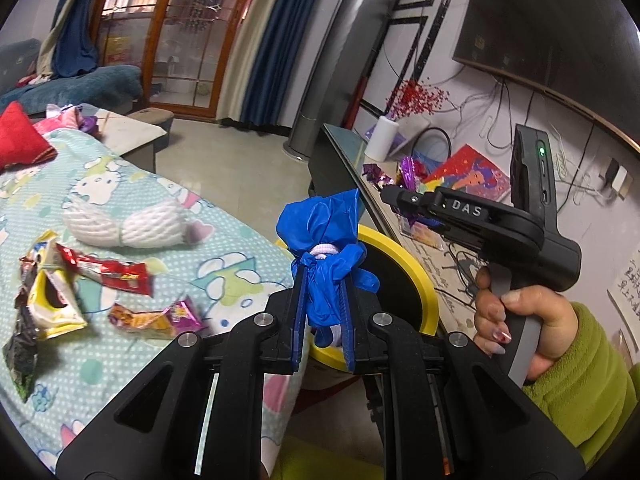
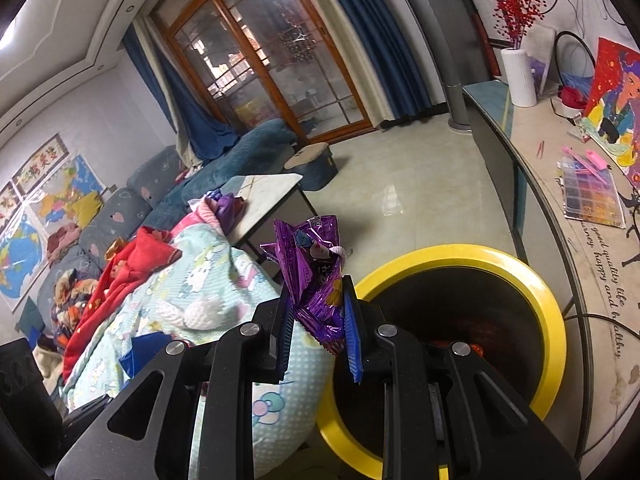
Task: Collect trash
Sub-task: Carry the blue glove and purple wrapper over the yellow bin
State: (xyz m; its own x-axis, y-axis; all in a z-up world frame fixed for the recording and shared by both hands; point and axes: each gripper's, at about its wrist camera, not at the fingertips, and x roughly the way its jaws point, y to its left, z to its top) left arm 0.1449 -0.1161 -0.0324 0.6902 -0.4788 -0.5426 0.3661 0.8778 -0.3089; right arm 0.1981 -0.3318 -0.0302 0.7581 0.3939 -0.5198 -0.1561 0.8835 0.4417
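Note:
My left gripper (image 1: 323, 300) is shut on a crumpled blue glove (image 1: 326, 248) and holds it in the air in front of the yellow-rimmed bin (image 1: 412, 264). My right gripper (image 2: 318, 312) is shut on a purple snack wrapper (image 2: 316, 276), held beside the bin's yellow rim (image 2: 552, 320), just left of its dark opening. The right gripper also shows in the left wrist view (image 1: 394, 196), above the bin. Several wrappers (image 1: 116, 276) lie on the Hello Kitty blanket (image 1: 120, 184) to the left, with a white foam net (image 1: 132, 228).
A long sideboard (image 2: 560, 208) with a white vase (image 2: 518, 76), a bead box and a painting runs along the right. A low table (image 2: 264, 196), a stool and a blue sofa stand behind the blanket. A red cushion (image 1: 20, 136) lies at far left.

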